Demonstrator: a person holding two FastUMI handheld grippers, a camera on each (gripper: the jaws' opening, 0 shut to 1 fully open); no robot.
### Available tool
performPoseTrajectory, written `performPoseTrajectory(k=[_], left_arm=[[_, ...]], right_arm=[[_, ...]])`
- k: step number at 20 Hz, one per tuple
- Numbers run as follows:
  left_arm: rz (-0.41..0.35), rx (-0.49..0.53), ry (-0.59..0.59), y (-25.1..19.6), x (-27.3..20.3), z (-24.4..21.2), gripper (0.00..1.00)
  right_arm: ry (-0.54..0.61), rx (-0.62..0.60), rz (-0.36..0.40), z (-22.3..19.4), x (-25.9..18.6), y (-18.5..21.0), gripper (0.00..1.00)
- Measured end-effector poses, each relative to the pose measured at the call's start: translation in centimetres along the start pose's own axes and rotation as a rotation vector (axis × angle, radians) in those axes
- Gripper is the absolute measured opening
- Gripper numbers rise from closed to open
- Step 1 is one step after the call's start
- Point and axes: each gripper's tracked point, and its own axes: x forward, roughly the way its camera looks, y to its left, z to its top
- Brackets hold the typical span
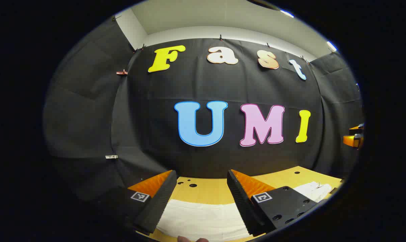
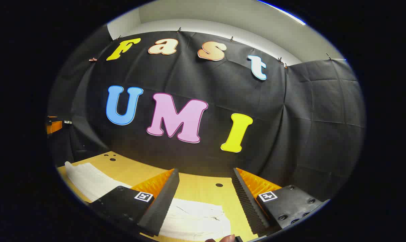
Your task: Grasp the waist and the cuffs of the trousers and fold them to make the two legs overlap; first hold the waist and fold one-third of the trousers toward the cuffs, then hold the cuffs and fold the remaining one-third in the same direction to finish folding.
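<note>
In the left gripper view, my left gripper [image 1: 201, 188] hangs above the table with its jaws spread wide and nothing between them. Below it the white cloth trousers [image 1: 203, 220] lie flat on the pale wooden table [image 1: 209, 191], and a further stretch of the same cloth runs off to the right.

In the right gripper view, my right gripper [image 2: 206, 188] is likewise wide apart and empty, poised over another part of the white cloth, which I judge to be a cuff end, though I cannot confirm which end is which.

Finding: the first grasp is not yet made. To do it well, I would lower both grippers together, pinch only the cloth edge, and lift evenly so that the legs stay aligned.
</note>
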Motion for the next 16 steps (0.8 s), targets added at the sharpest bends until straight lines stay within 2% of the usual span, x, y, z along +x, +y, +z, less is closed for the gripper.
performPoseTrajectory(k=[12,16], left_arm=[[-0.003,0.048,0.007,1.8,0.6,-1.0,0.95],[-0.017,0.102,0.005,2.0,0.4,-1.2,0.95]], right_arm=[[0.004,-0.032,-0.012,-0.1,0.5,0.3,0.97],[0.003,-0.056,-0.017,-0.1,0.4,0.0,0.98]])
